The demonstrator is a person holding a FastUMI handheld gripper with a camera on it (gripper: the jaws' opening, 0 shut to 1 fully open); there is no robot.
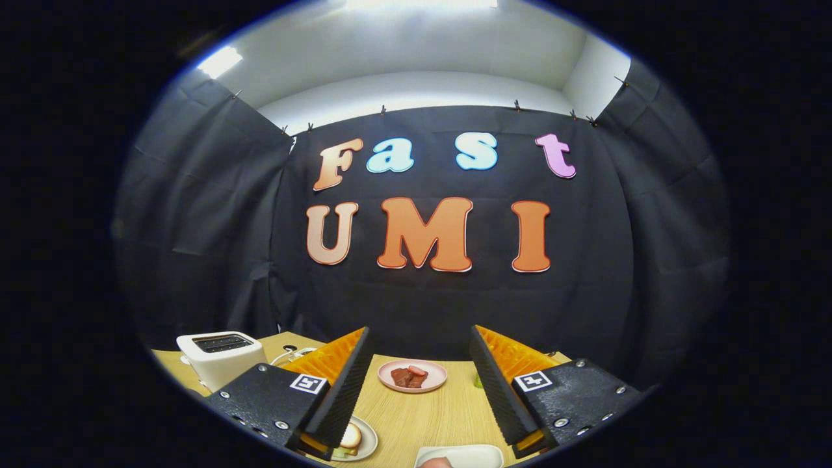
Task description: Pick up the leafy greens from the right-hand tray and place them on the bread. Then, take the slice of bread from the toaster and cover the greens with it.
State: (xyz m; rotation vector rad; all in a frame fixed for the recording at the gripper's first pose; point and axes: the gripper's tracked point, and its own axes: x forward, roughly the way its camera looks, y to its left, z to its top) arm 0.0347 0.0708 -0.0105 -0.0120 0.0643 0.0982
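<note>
Black cloth backs the wooden table (422, 409), and you hold the gripper (421, 383) high with fingers spread and empty, surveying toaster (220, 357), sandwich plate (356, 441) and white tray (465, 455); greens sit hidden.

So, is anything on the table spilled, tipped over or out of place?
Nothing stands out. The toaster stands upright, the pink plate lies flat with its food on it, and the open tongs hold nothing above the wooden table.

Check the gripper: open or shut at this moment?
Open. The gripper holds its fingers wide apart over the table, nothing between them; the pink plate shows through the gap beyond.
</note>
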